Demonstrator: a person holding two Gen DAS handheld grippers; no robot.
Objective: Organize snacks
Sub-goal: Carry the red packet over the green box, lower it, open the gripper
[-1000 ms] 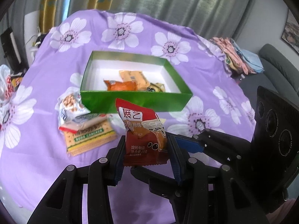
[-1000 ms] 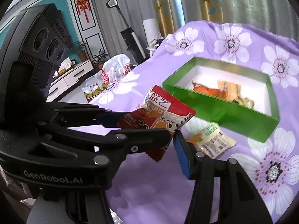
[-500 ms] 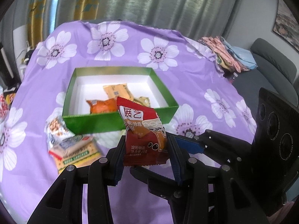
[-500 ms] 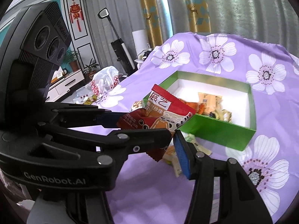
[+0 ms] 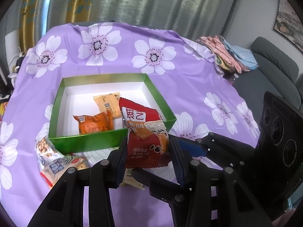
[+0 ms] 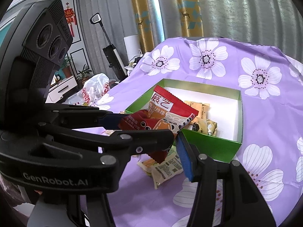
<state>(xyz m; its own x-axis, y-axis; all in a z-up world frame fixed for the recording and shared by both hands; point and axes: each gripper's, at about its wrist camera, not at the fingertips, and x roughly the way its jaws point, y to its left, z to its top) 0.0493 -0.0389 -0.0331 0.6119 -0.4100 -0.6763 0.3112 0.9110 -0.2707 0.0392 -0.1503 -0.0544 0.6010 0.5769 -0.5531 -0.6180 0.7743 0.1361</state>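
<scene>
Two claws: both are working above a table [image 5: 198, 87] draped in purple floral cloth.
Room: grey and gold curtains [image 5: 132, 1] are hanging behind; a grey sofa [image 5: 274, 66] is sitting at right.
Box: the green box [image 5: 90, 143] is holding an orange packet [image 5: 94, 123] and a tan packet [image 5: 108, 104].
Left claw [image 5: 148, 152]: clamping the red snack packet [image 5: 145, 132] over the box's near wall.
Right claw [image 6: 177, 138]: standing spread apart, gripping nothing I can make out.
Outside: loose packets [image 5: 56, 158] are lying beside the box.
</scene>
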